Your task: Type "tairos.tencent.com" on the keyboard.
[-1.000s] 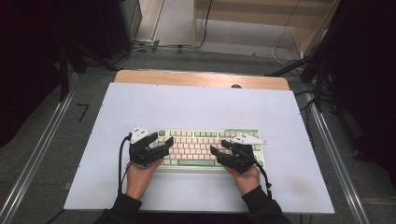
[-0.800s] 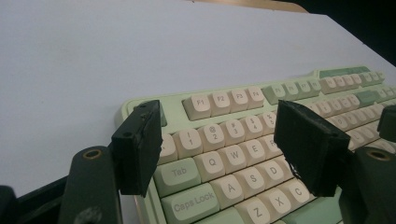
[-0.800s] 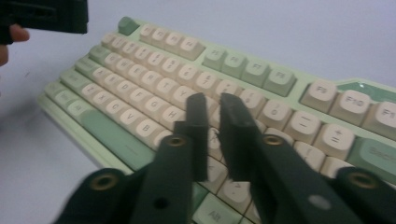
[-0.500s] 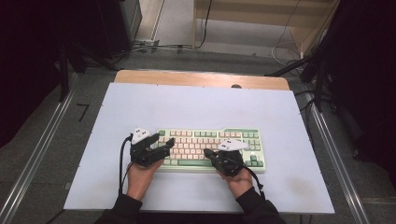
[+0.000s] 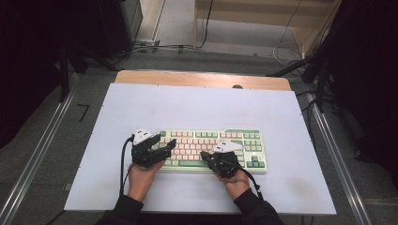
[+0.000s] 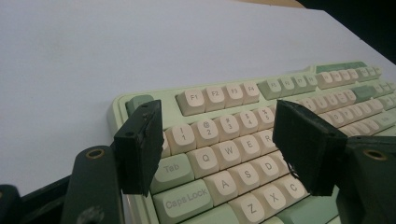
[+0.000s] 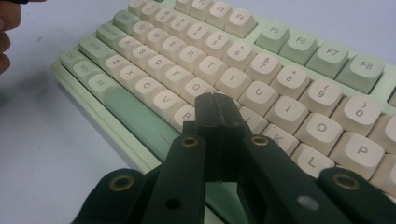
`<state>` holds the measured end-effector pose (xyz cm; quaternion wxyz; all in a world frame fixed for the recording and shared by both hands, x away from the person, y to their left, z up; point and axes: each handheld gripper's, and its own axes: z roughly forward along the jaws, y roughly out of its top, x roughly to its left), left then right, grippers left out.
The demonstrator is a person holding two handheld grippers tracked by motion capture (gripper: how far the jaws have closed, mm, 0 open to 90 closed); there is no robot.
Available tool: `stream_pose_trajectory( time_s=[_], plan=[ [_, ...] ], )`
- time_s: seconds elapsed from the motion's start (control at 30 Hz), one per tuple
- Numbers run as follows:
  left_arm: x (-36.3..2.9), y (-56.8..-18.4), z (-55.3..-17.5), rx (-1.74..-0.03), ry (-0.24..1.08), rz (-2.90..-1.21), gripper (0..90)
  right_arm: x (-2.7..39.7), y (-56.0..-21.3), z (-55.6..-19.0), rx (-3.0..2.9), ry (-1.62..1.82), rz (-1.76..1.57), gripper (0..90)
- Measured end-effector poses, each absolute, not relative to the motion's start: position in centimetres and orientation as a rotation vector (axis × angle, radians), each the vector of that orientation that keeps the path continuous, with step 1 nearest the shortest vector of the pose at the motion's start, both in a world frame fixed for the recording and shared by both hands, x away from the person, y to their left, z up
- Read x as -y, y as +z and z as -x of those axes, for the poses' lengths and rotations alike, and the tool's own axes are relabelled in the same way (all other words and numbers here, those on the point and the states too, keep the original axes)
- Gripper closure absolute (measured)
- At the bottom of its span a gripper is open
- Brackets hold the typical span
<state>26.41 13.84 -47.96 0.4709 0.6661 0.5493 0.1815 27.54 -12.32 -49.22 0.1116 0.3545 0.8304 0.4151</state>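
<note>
A mint-green keyboard (image 5: 244, 137) with cream keys lies on the near half of the white tabletop (image 5: 202, 105). My left gripper (image 5: 168, 146) hovers open over the keyboard's left end. In the left gripper view, the left gripper (image 6: 219, 142) has its black pads spread wide above the keyboard (image 6: 233, 93), around the number and QWE keys. My right gripper (image 5: 205, 155) is over the keyboard's lower middle. In the right gripper view, the right gripper (image 7: 215, 101) is shut with nothing in it, its tip above the keyboard (image 7: 289, 42) by the G, H and B keys.
A wooden strip (image 5: 187, 78) runs along the table's far edge. Metal rails (image 5: 42, 150) flank the table on both sides, and cables (image 5: 155, 47) lie on the floor beyond. In the right gripper view, fingers of the person's other hand (image 7: 7, 28) show at the top left.
My right gripper has slid left along the keyboard, from its right part to its middle. The left gripper has stayed at the left end, still open.
</note>
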Motion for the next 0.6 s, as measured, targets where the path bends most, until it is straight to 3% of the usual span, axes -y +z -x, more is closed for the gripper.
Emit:
stream_pose_trajectory(
  time_s=[0.6],
  plan=[
    [-13.67, -48.02, -26.35, -1.343, 0.442, -1.641, 33.8, 12.32, -49.28, -27.37, -2.438, 1.214, -1.048, 84.6]
  ],
)
